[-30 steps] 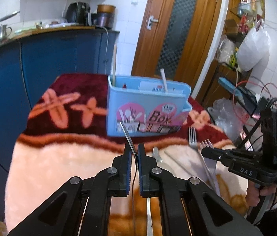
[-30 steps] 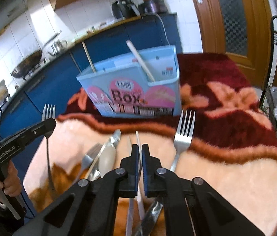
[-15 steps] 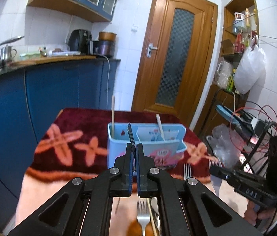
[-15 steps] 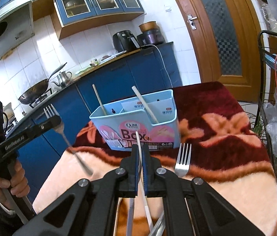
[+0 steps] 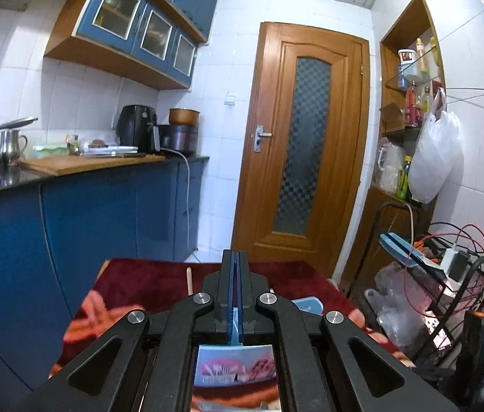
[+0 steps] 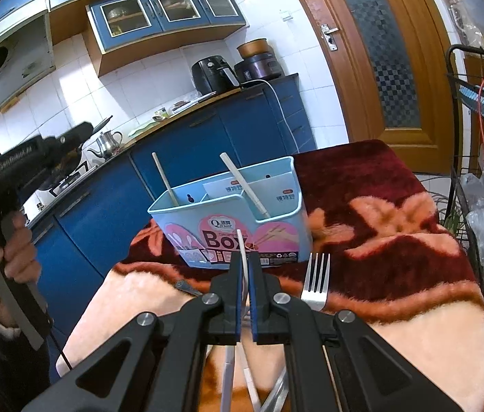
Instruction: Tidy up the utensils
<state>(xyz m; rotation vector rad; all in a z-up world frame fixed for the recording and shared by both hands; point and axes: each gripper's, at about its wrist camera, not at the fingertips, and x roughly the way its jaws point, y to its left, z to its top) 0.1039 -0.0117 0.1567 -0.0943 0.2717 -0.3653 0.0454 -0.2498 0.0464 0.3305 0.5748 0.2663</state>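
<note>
Your right gripper (image 6: pixel 246 271) pinches a white chopstick (image 6: pixel 240 240) at lower centre; the blue box (image 6: pixel 238 219) mid-frame holds two sticks; a fork (image 6: pixel 315 281) waits outside; your left gripper (image 5: pixel 236 292) looks pressed together, possibly holding nothing.

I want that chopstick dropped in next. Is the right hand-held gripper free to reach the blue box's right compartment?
Probably yes: the right hand-held gripper faces the blue box with nothing between, holding the white chopstick.

Glossy plastic box (image 6: pixel 242 237) on plush, fuzzy cloth (image 6: pixel 396 240); shiny metal fork (image 6: pixel 315 283) (polished smooth).
</note>
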